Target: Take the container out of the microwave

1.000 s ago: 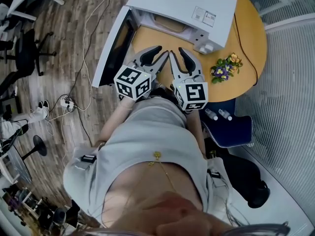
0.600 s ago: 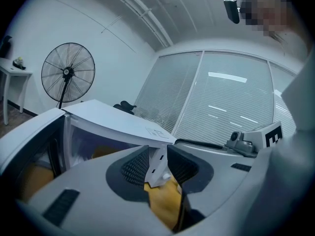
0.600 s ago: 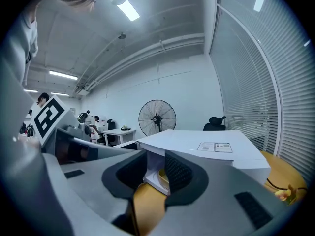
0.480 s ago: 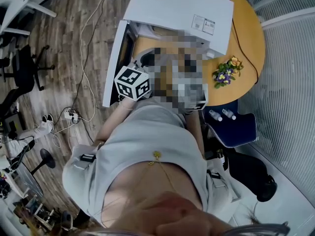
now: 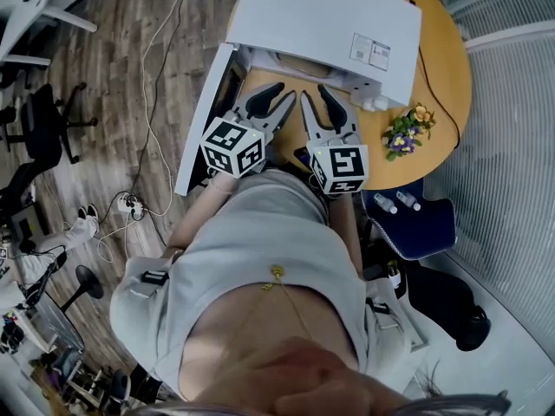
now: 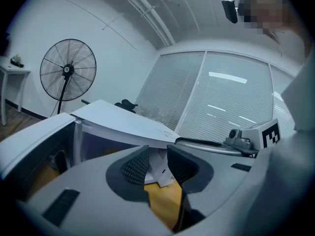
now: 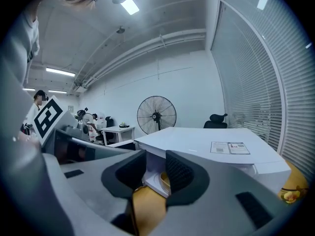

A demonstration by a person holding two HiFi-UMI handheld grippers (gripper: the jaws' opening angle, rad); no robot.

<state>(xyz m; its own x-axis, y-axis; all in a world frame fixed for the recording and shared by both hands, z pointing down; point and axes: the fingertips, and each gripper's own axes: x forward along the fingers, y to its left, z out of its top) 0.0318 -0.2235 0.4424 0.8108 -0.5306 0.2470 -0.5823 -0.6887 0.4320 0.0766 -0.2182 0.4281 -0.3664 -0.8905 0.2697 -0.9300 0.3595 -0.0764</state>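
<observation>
Flowers sit on the round table — bottles on a chair.

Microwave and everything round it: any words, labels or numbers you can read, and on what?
Sticker on the microwave top: print too small to read in any view.
Left cube, right cube: square marker patterns only, no words.
Bottles on the chair: too small to read.
No legible text anywhere.
</observation>
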